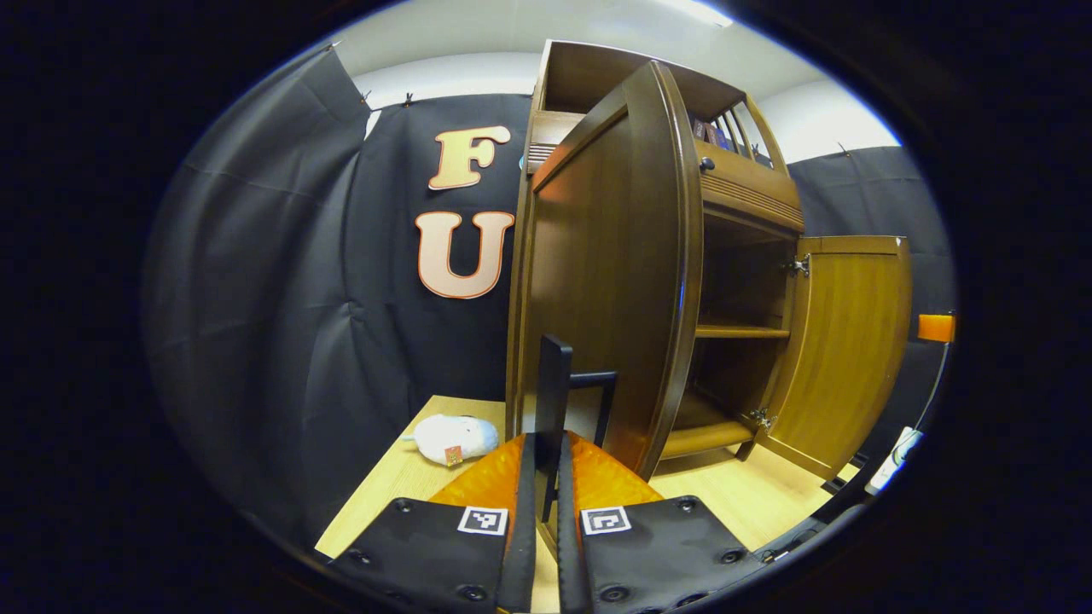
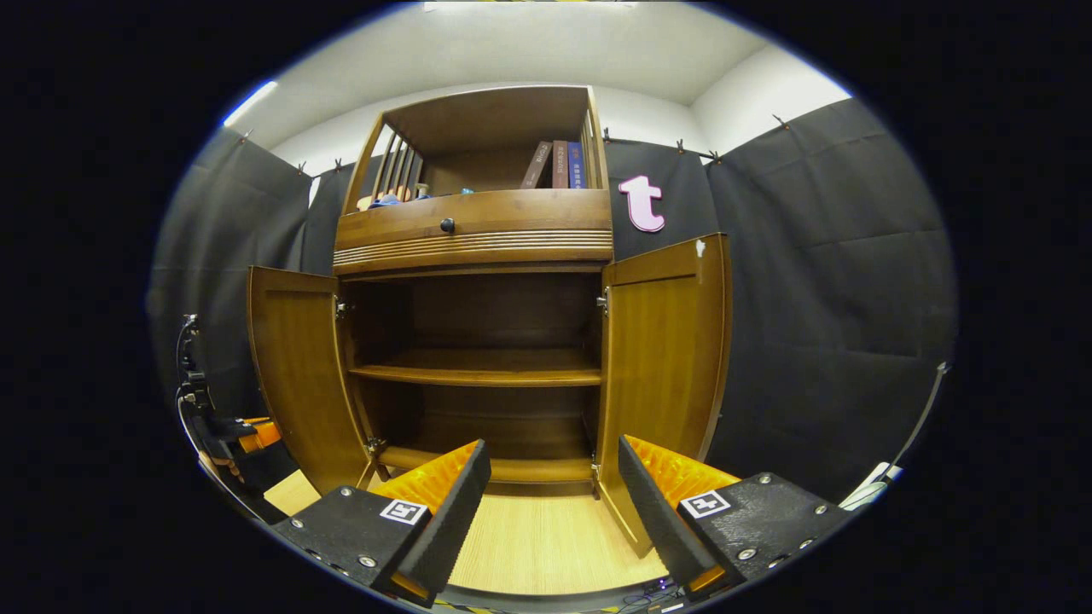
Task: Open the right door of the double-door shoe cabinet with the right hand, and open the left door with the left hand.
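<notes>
The double-door shoe cabinet (image 2: 478,341) stood on the light wooden worktop (image 2: 546,537) with both doors swung open. In the right gripper view, the left door (image 2: 299,375) and the right door (image 2: 665,358) stood out to either side of the cabinet body, exposing the inner shelf (image 2: 478,373). Above the doors sat a drawer with a round knob (image 2: 446,225), and books (image 2: 559,164) stood in the top compartment. The right tool (image 2: 554,495) was released, its fingers spread wide apart, holding nothing, in front of the cabinet opening. In the left gripper view, the left tool (image 1: 547,477) was clenched on the dark handle (image 1: 554,401) of the left door (image 1: 606,281), both fingers pressed against the handle's flat bar. A small white plush toy (image 1: 452,438) lay on the worktop (image 1: 734,495) beside the cabinet, near the booth wall
</notes>
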### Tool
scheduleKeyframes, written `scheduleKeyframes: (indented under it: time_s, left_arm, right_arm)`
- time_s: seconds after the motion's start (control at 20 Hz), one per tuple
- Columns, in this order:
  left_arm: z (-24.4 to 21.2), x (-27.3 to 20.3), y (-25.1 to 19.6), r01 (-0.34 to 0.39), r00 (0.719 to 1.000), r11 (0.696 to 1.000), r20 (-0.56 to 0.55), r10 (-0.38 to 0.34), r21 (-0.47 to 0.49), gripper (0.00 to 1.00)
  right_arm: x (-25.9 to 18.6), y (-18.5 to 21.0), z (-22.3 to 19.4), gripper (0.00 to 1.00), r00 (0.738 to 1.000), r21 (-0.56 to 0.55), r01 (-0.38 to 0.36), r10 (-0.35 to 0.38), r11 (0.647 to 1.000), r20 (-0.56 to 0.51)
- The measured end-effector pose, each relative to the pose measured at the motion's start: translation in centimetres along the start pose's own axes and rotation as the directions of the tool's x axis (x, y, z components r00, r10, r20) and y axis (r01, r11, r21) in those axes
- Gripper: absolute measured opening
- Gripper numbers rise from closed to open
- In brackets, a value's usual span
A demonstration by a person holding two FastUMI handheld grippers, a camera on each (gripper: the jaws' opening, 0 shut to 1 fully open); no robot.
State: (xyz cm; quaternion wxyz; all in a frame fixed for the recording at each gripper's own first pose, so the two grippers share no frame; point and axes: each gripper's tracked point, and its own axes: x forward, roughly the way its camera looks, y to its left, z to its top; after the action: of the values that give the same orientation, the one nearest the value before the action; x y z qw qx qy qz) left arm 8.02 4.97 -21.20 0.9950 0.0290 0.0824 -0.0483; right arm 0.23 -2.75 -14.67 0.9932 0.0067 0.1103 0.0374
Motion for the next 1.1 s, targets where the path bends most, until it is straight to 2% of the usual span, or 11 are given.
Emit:
scheduleKeyframes:
  time_s: [0.1, 0.25, 0.3, 0.35, 0.45, 0.5, 0.65, 0.7, 0.75, 0.8, 1.1]
  left_arm:
    - [-0.5, -0.5, 0.9, -0.004, 1.0, 1.0, -0.013, 0.004, 0.026, 0.16]
    - [-0.3, -0.7, 3.2, -0.031, 0.999, 0.999, -0.01, 0.031, 0.015, 0.16]
    - [-0.2, -0.7, 4.0, -0.039, 0.999, 0.999, -0.01, 0.039, 0.004, 0.19]
    - [-0.2, -0.7, 4.8, -0.049, 0.999, 0.999, -0.011, 0.049, -0.005, 0.18]
    - [0.0, -0.6, 6.6, -0.067, 0.998, 0.998, -0.012, 0.067, -0.016, 0.12]
    - [0.0, -0.7, 6.8, -0.061, 0.998, 0.998, -0.013, 0.061, -0.022, 0.02]
    - [0.1, -0.6, 7.4, -0.035, 0.999, 0.999, -0.017, 0.035, 0.005, 0.02]
    - [0.2, -0.7, 7.7, -0.031, 0.999, 0.999, -0.014, 0.031, 0.014, 0.11]
    - [0.3, -0.7, 8.0, -0.026, 1.0, 1.0, -0.013, 0.026, 0.009, 0.02]
    - [0.4, -0.8, 8.2, -0.017, 1.0, 1.0, -0.012, 0.017, -0.006, 0.11]
    - [0.6, -0.8, 8.4, 0.049, 0.999, 0.996, -0.012, -0.05, -0.075, 0.11]
  right_arm:
    - [-0.2, 0.4, 0.2, 0.99, 1.0, -0.003, -0.007, 0.007, 1.0, 0.008]
    - [-0.3, 1.0, 0.6, 0.99, 1.0, 0.004, -0.014, 0.013, 1.0, 0.024]
    - [-0.2, 1.2, 0.6, 0.86, 1.0, 0.006, -0.016, 0.015, 1.0, 0.025]
    - [-0.1, 1.3, 0.6, 0.92, 1.0, 0.008, -0.018, 0.018, 1.0, 0.026]
    - [0.0, 1.5, 0.8, 0.92, 0.999, 0.011, -0.022, 0.021, 1.0, 0.027]
    - [0.2, 1.6, 1.0, 0.92, 0.999, 0.013, -0.025, 0.025, 1.0, 0.031]
    - [0.6, 2.0, 1.2, 0.9, 0.999, 0.023, -0.038, 0.037, 0.999, 0.035]
    - [0.8, 2.1, 1.2, 0.88, 0.999, 0.023, -0.041, 0.04, 0.999, 0.036]
    - [1.0, 2.2, 1.3, 0.92, 0.998, 0.02, -0.043, 0.042, 0.999, 0.035]
    - [1.3, 2.4, 1.3, 0.92, 0.999, 0.014, -0.045, 0.044, 0.999, 0.032]
    - [2.4, 3.9, 1.8, 0.92, 0.996, -0.012, -0.089, 0.089, 0.996, 0.027]
